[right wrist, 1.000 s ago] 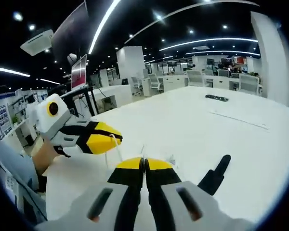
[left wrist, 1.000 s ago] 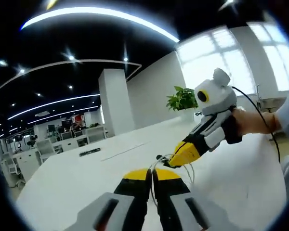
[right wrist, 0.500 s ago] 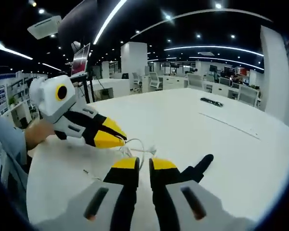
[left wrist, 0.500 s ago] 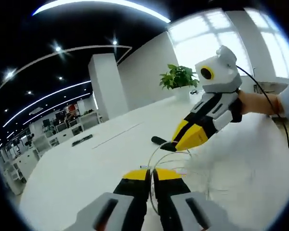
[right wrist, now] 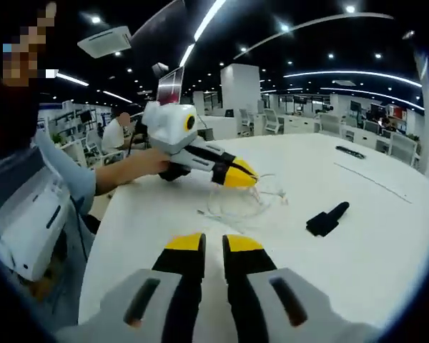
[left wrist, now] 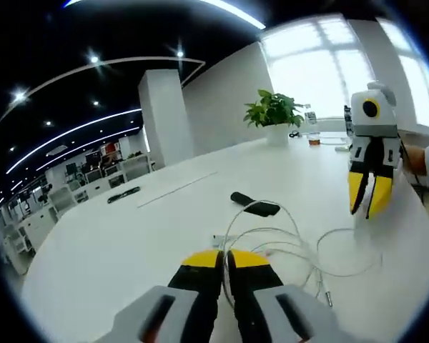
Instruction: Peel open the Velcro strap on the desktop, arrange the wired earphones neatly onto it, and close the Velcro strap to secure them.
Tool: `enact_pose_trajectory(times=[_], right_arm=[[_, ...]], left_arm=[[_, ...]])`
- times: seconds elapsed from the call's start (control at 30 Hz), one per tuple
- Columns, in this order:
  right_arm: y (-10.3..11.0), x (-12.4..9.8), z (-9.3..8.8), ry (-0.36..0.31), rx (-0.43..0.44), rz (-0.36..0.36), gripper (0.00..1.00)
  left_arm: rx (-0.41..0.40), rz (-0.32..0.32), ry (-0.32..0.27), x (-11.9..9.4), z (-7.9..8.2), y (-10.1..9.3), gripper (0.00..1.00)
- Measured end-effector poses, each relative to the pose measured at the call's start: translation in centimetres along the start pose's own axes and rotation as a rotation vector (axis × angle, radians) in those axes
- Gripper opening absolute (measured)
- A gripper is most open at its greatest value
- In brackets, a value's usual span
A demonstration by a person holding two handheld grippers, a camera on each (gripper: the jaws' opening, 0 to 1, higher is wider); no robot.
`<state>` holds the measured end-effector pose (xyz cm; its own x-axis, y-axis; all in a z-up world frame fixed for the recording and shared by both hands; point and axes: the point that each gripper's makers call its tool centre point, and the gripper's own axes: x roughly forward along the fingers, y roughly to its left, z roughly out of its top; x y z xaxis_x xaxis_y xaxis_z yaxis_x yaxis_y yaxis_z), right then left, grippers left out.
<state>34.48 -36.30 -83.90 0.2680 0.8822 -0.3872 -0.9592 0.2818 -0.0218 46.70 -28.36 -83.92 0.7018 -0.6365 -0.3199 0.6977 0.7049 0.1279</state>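
Lying on the white table (left wrist: 129, 236) is a loose tangle of white earphones (left wrist: 286, 246), with thin wire in a few loops. In the left gripper view the loops start just in front of the left gripper (left wrist: 225, 259) and spread off to the right. The plug end of the wire lies near the bottom right of the tangle. The black Velcro strap (left wrist: 255, 206) lies flat on the table just past the loops, and one loop of wire seems to touch it. I cannot tell if the strap is peeled open.

The left gripper has its yellow tips pressed together. The wire runs right up to the tips, but I cannot tell if any of it is pinched between them. In the right gripper view the same gripper (right wrist: 252, 176) is low over the earphones (right wrist: 239, 204), held by a person's hand (right wrist: 151, 163).

The right gripper (right wrist: 204, 244) has a small gap between its yellow tips and nothing is in it. In the left gripper view it (left wrist: 367, 207) hangs in the air off to the right, tips pointing down, well apart from the wire.

Half a second ago the right gripper was right by the strap and the wire. Now it has pulled back and away. One second ago its tips were shut tight, and now they are a little apart. The earphones lay in a tighter bunch before and are now spread wider. The strap (right wrist: 327, 219) now lies out in the open on the table, off to the right of the earphones in the right gripper view.

A green plant (left wrist: 274, 114) stands at the far end of the table by the bright windows.
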Motion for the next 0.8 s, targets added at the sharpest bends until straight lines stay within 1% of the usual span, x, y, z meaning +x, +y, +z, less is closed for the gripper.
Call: enact_pose_trajectory(times=[0.07, 0.1, 0.2, 0.23, 0.27, 0.33, 0.4, 0.43, 0.53, 0.57, 0.6, 0.67, 0.73, 0.8], right_arm=[[0.5, 0.1, -0.1, -0.003, -0.009, 0.002, 0.12], [0.9, 0.3, -0.2, -0.001, -0.014, 0.014, 0.12], [1.5, 0.7, -0.4, 0.020, -0.040, 0.037, 0.12], [1.5, 0.9, -0.4, 0.029, -0.051, 0.033, 0.12], [1.4, 1.0, -0.5, 0.042, -0.066, 0.025, 0.12], [1.6, 1.3, -0.4, 0.049, -0.089, 0.030, 0.12], [1.6, 1.4, -0.3, 0.059, -0.107, 0.018, 0.11], [1.5, 1.4, -0.3, 0.070, -0.137, 0.012, 0.10], [1.5, 1.6, -0.4, 0.090, -0.162, 0.007, 0.07], [1.6, 1.7, -0.4, 0.098, -0.174, 0.006, 0.05], [1.6, 1.7, -0.2, 0.101, -0.183, 0.004, 0.05], [1.8, 1.7, 0.5, 0.095, -0.203, 0.010, 0.05], [2.3, 1.7, 1.7, 0.084, -0.221, 0.033, 0.04], [3.4, 1.8, 3.3, 0.057, -0.214, 0.083, 0.04]], left_arm=[[-0.004, -0.001, -0.012, -0.2, 0.0, 0.1, 0.10], [-0.007, -0.003, -0.016, -0.2, 0.2, 0.1, 0.11], [-0.033, -0.018, -0.034, -0.3, 0.6, -0.1, 0.15], [-0.038, -0.020, -0.036, -0.1, 0.7, -0.3, 0.16], [-0.037, -0.021, -0.040, -0.2, 0.8, -0.4, 0.17], [-0.019, -0.016, -0.055, -0.5, 1.2, -0.4, 0.18], [-0.010, 0.002, -0.082, -0.8, 1.8, -0.2, 0.18], [-0.006, 0.006, -0.106, -1.4, 2.4, -0.2, 0.18], [0.004, -0.004, -0.147, -2.5, 3.3, -0.6, 0.18], [0.017, -0.010, -0.165, -4.4, 3.2, -1.2, 0.18], [0.037, -0.013, -0.180, -5.0, 3.5, -1.5, 0.18], [0.087, -0.022, -0.214, -6.4, 4.0, -2.3, 0.18], [0.128, -0.062, -0.252, -7.6, 4.4, -3.9, 0.17], [0.142, -0.098, -0.266, -8.5, 4.6, -5.3, 0.17]])
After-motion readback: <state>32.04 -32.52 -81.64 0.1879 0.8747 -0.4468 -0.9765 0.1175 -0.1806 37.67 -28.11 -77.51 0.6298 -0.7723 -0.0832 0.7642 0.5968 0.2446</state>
